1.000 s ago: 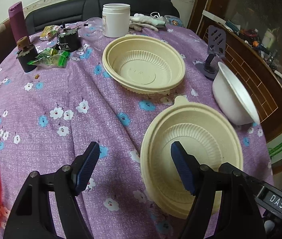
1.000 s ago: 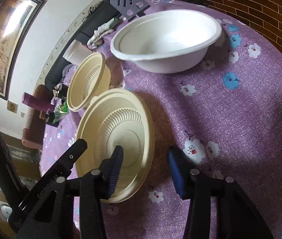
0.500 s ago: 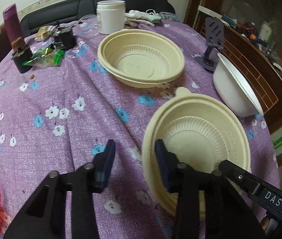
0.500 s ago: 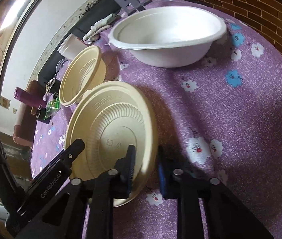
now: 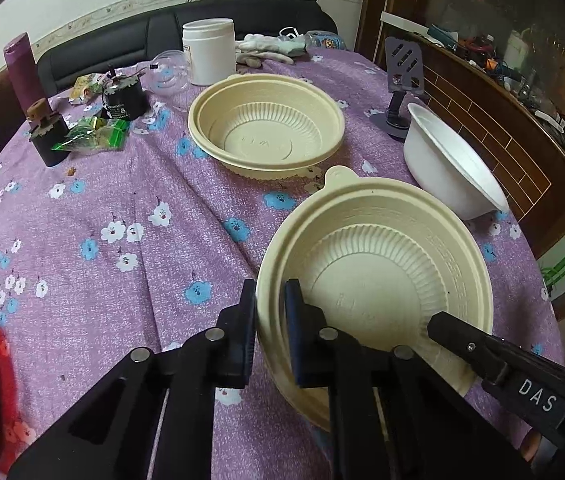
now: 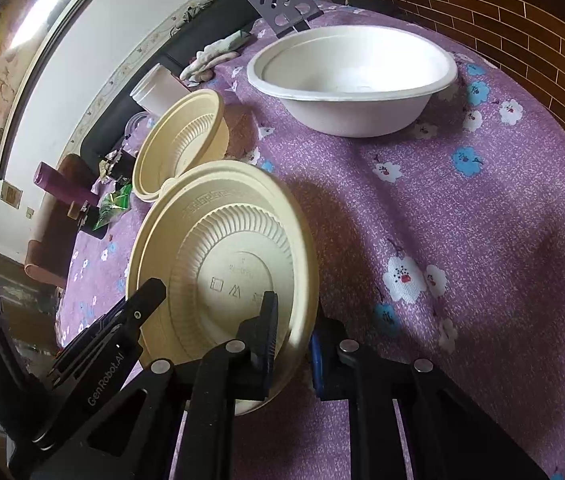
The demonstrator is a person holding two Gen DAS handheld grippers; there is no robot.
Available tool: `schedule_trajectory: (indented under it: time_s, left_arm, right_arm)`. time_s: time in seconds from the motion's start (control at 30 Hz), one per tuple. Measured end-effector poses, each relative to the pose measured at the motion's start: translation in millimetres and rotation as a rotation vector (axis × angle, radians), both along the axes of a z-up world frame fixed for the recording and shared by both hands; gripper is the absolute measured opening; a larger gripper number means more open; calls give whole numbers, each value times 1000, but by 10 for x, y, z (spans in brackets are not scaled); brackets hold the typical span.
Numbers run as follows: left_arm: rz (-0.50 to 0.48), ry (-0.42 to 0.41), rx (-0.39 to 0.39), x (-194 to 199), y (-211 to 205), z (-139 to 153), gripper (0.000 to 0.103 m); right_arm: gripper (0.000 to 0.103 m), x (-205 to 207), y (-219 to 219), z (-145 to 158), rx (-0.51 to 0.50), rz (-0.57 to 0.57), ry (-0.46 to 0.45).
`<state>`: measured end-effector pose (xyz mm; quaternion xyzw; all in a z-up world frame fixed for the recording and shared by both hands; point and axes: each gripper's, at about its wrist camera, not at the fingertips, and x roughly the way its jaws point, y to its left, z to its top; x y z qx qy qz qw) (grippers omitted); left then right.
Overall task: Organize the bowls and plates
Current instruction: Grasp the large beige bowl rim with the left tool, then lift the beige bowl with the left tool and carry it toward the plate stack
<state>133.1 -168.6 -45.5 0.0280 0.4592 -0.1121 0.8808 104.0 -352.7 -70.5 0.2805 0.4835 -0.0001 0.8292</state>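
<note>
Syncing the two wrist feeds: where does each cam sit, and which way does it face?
Left wrist: on the left gripper, looking down along its fingers across the table; both fingers show, clamped on the near beige bowl.
Right wrist: on the right gripper, angled down at that bowl's other rim; its fingers show, clamped too.
Shared: near beige bowl, far beige bowl, white bowl, and each view catches the other gripper.

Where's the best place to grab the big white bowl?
By its rim. The white bowl stands upright and empty, its thin lip flaring out over sloping walls, so one finger can go inside and one outside. Come down from above at the near edge: the phone stand stands behind the bowl, and the near side has bare cloth.
</note>
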Motion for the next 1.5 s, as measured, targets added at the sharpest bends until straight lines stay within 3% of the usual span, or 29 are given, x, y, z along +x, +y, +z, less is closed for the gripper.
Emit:
schedule_trajectory:
  time_s: [0.77, 1.5]
  left_arm:
    - [74, -14, -2, -452, 470, 102, 11]
    - [148, 3, -12, -710, 1001, 68, 11]
  right_arm:
    - [14, -384, 484, 158, -29, 87, -28]
    - [14, -502, 1018, 189, -59, 185, -29]
